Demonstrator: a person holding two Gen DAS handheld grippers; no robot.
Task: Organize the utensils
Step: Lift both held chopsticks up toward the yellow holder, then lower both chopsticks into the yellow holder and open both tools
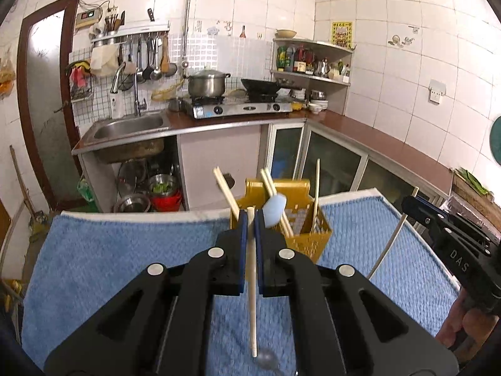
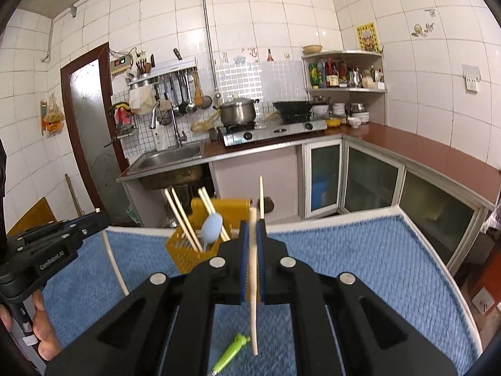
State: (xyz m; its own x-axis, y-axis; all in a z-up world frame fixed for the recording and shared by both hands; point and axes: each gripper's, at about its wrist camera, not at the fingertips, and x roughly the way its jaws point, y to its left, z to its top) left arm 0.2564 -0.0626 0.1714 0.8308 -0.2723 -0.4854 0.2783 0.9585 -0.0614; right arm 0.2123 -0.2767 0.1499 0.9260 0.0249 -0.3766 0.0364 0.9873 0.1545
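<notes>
i have one chopstick pinched upright in my left tool, another chopstick clamped in my right tool. the yellow holder sits mid-frame on the blue towel. i'd tip each point-down over the open compartment before letting go.

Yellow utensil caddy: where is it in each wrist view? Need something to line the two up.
Left wrist view: yellow utensil caddy just right of centre, behind the left gripper, on the blue towel.
Right wrist view: caddy left of centre, beside the right gripper.
Shared landmark: light blue spoon standing in the caddy; the steel pot on the stove also shows in both.
</notes>
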